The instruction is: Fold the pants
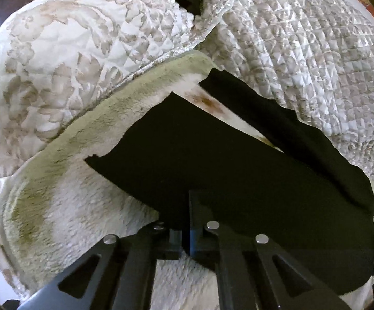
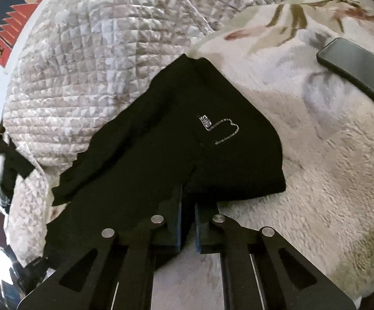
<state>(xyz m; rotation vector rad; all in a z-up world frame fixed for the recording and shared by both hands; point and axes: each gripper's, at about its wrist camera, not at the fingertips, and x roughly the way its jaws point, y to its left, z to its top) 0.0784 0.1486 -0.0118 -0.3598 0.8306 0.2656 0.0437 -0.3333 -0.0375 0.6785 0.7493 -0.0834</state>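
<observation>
Left wrist: tool (image 1: 185, 206) seemingly clamping pants (image 1: 212, 155)

Black pants (image 2: 161, 134) lie spread flat; small silver logo on top

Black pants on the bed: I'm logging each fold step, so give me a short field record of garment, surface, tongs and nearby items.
garment: black pants, lying spread, legs apart at the cuffs
surface: fluffy floral blanket, beside a quilted bedspread
left tongs: shut on the pants' edge
right tongs: shut on the pants' edge
marking: small silver logo
nearby: dark phone on the blanket
</observation>
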